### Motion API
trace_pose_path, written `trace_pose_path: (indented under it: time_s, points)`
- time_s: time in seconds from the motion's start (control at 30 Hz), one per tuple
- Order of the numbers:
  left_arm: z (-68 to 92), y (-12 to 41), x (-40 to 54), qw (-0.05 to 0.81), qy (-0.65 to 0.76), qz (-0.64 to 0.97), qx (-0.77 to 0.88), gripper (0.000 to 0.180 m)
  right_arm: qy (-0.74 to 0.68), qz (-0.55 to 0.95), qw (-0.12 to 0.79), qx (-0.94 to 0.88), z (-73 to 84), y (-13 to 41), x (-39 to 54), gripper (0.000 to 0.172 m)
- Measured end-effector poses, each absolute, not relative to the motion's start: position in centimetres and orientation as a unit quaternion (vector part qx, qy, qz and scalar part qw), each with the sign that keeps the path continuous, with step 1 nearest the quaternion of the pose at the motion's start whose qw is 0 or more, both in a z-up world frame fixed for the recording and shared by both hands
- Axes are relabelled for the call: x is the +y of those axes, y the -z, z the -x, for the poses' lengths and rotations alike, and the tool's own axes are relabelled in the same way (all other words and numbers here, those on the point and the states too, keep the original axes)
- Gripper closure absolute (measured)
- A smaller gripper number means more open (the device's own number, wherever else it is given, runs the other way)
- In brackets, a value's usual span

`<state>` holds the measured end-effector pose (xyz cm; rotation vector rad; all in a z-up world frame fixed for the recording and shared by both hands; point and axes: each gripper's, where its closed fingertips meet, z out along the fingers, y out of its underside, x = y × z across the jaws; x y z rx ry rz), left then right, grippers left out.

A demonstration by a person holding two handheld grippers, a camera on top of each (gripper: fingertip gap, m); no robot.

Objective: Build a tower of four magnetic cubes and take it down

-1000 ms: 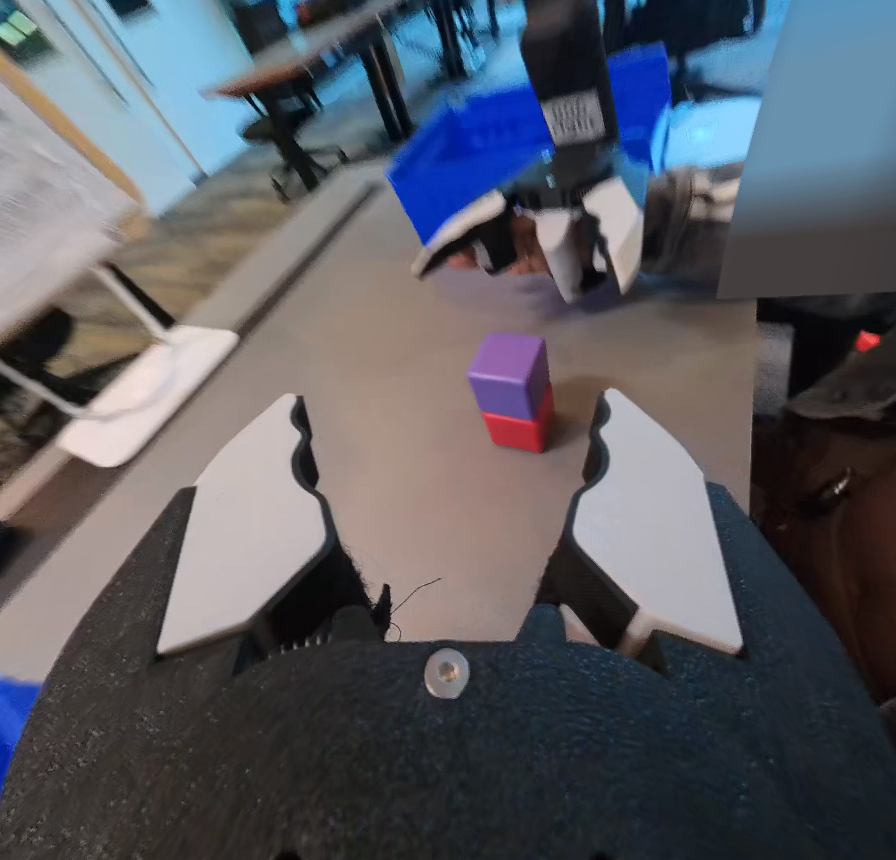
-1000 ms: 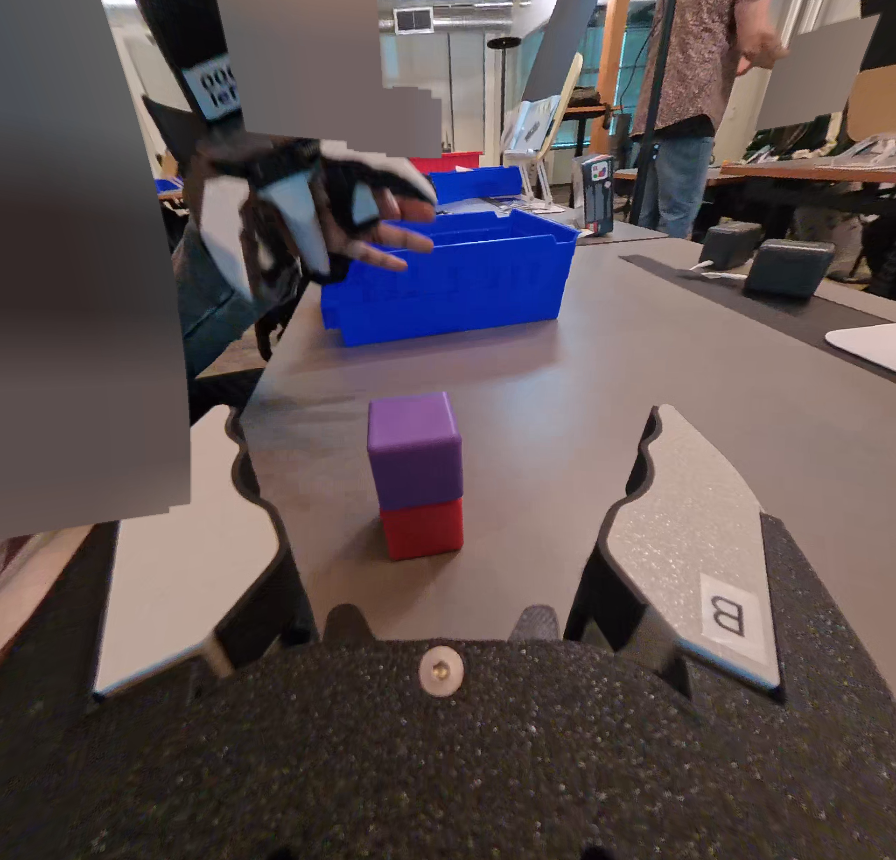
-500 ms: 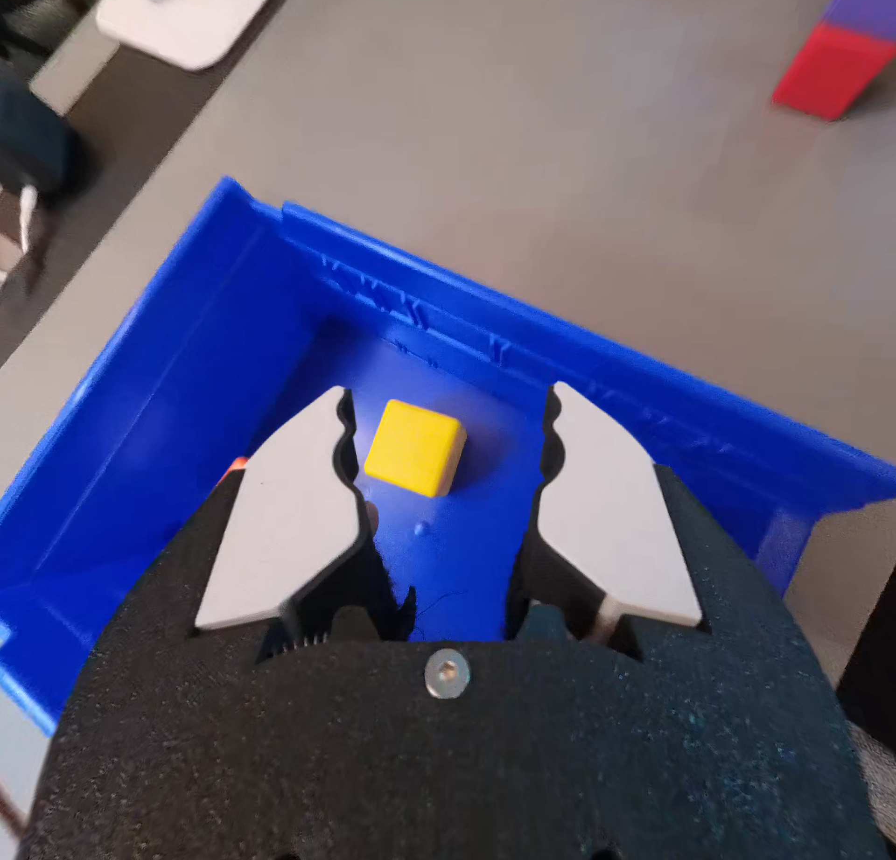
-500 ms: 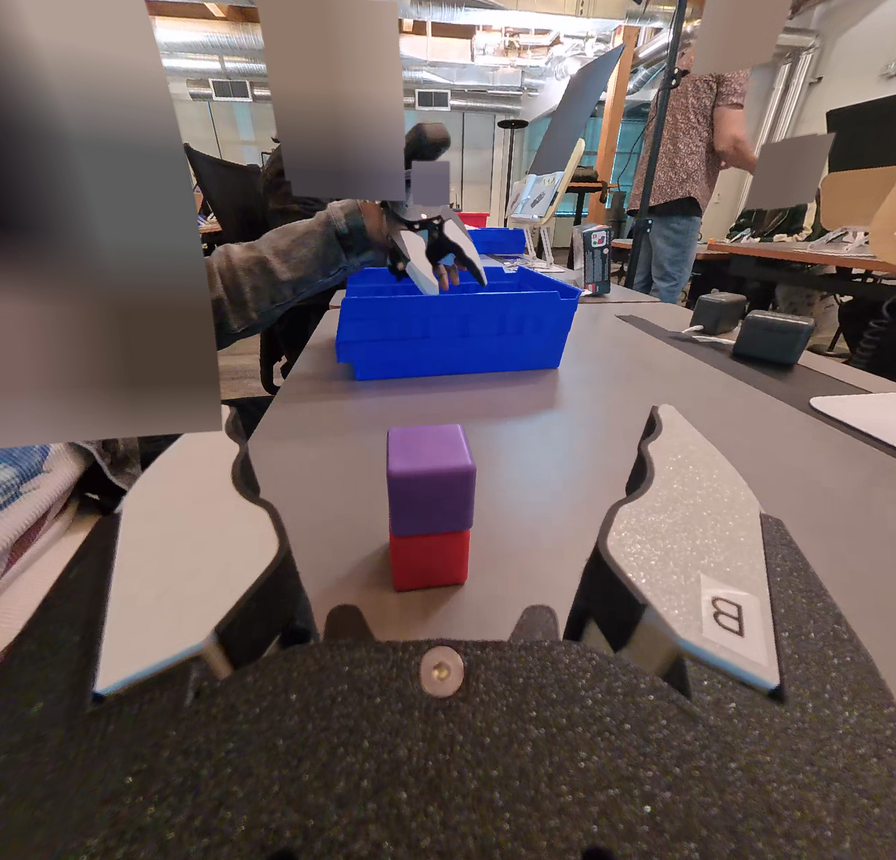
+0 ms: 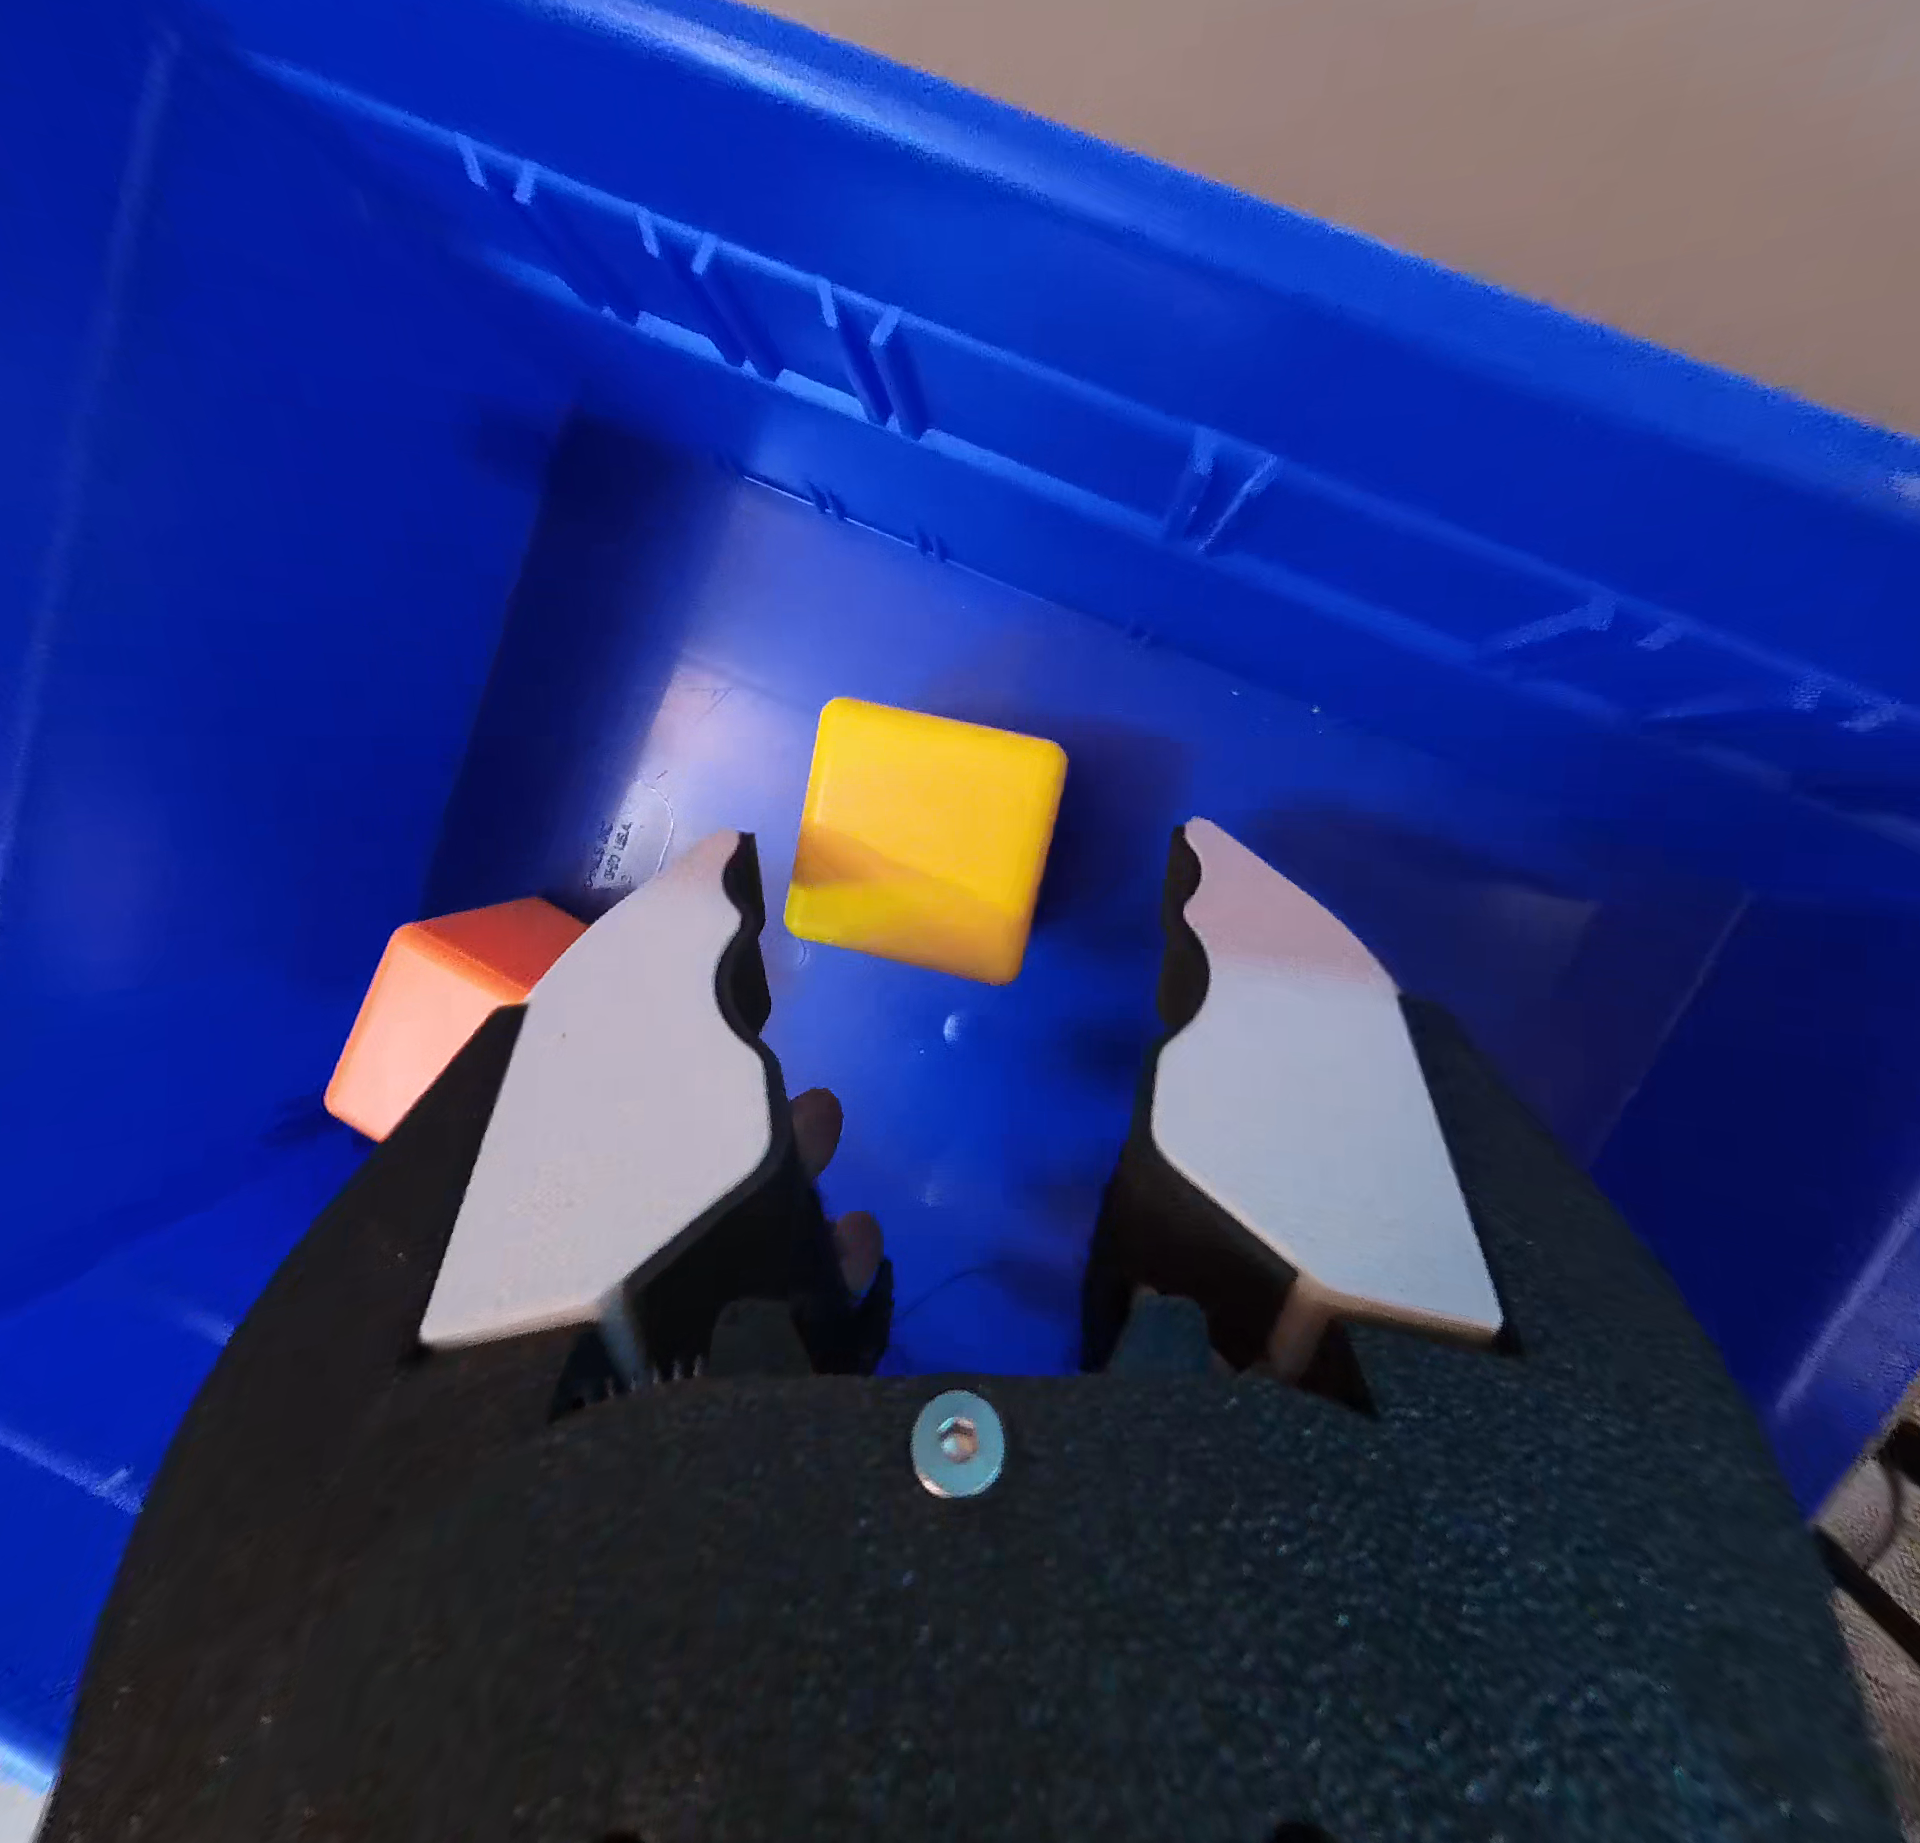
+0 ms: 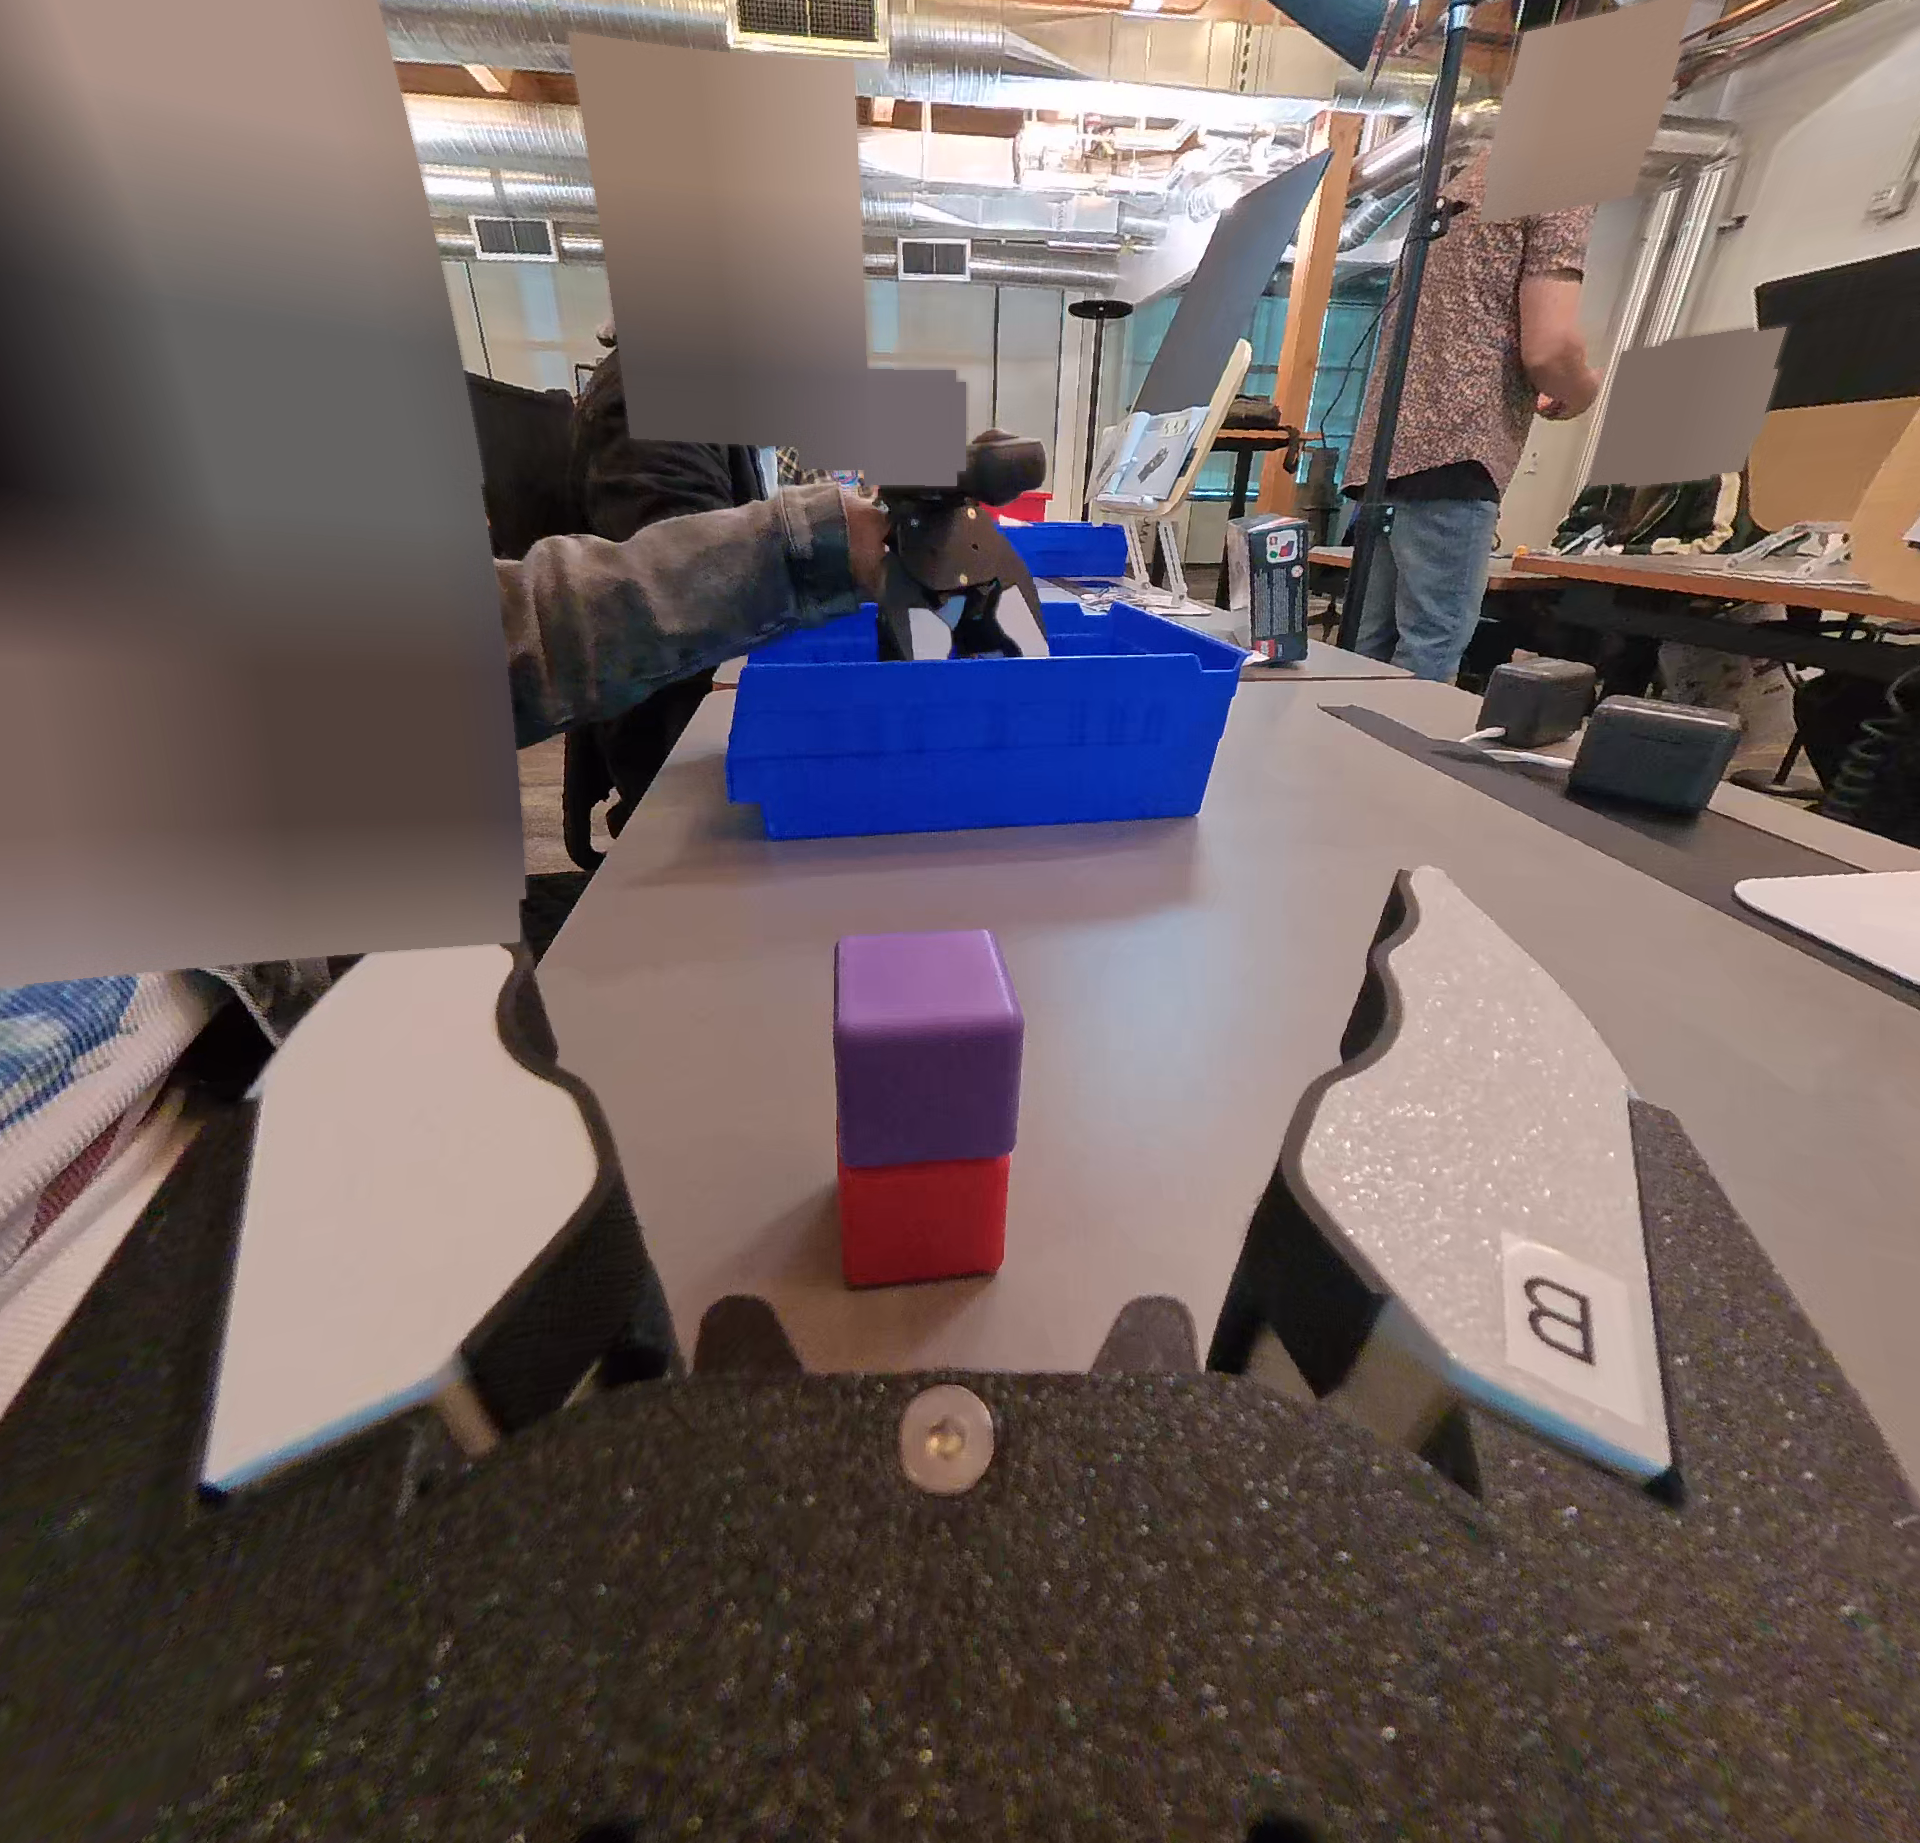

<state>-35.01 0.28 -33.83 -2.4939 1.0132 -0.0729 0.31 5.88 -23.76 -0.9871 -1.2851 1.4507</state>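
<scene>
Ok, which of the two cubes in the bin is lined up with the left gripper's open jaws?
The yellow cube, just ahead of the gap between the fingertips, untouched. The orange cube sits off to the left, partly hidden behind the left finger.

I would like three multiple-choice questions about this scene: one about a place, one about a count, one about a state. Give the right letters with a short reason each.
1. Where does the yellow cube lie?
A. on the purple cube
B. on the floor of the blue bin
C. on the bare table

2. How many cubes stand in the stack on the table?
A. two
B. three
C. four

3. How is the left gripper?
A. shut on the yellow cube
B. shut on the orange cube
C. open, holding nothing

Answers: 1 B, blue bin floor surrounds it. 2 A, only the purple cube on the red cube. 3 C, gaps show beside the yellow cube; the orange cube lies outside the fingers.
</scene>
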Motion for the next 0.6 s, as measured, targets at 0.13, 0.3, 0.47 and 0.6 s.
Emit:
trace_pose_path:
  time_s: [0.13, 0.3, 0.47, 0.6]
  points:
    - [35.6, 34.3, 1.0, 0.237, 0.008, 0.900, 0.365, 0.132, -0.592, 0.401, 0.461, -0.526, -0.2, 23.9, 5.7, 0.025]
    - [35.4, 28.7, 2.5, 0.408, 0.015, 0.873, 0.267, 0.133, -0.592, 0.398, 0.465, -0.525, -0.3, 23.6, 5.7, 0.025]
    - [29.7, 16.0, 1.0, 0.674, 0.176, 0.703, 0.141, 0.133, -0.576, 0.389, 0.490, -0.526, 0.0, 23.1, 5.7, 0.025]
    - [21.4, 10.8, -2.0, 0.724, 0.354, 0.579, 0.121, 0.134, -0.505, 0.351, 0.572, -0.542, 1.1, 21.3, 5.0, 0.028]
